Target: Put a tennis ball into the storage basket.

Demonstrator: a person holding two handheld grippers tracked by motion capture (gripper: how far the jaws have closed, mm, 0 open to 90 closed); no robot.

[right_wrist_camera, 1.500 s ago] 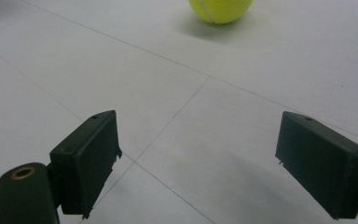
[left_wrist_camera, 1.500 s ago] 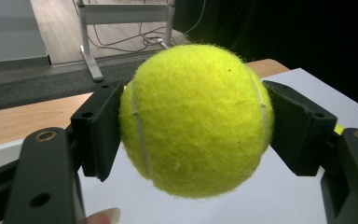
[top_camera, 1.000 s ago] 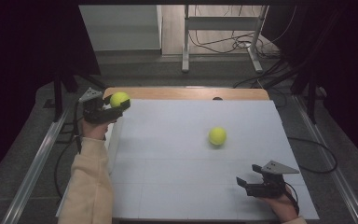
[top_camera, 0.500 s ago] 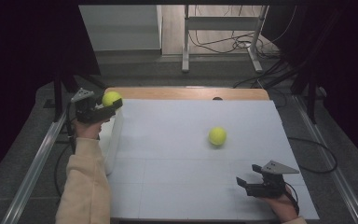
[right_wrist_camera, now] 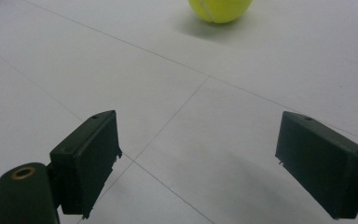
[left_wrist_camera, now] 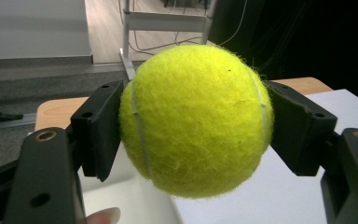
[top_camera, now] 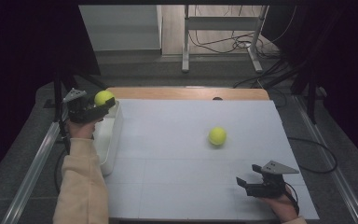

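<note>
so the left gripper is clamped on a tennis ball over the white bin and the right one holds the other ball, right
Not quite: the right gripper holds nothing. The right gripper view shows its jaws open and empty, with the other ball lying apart on the table. The left gripper is clamped on its tennis ball over the white bin.

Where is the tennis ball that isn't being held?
In the high view the loose tennis ball lies on the white table sheet, right of centre, ahead of the open right tongs. The right gripper view shows it at the top edge.
</note>
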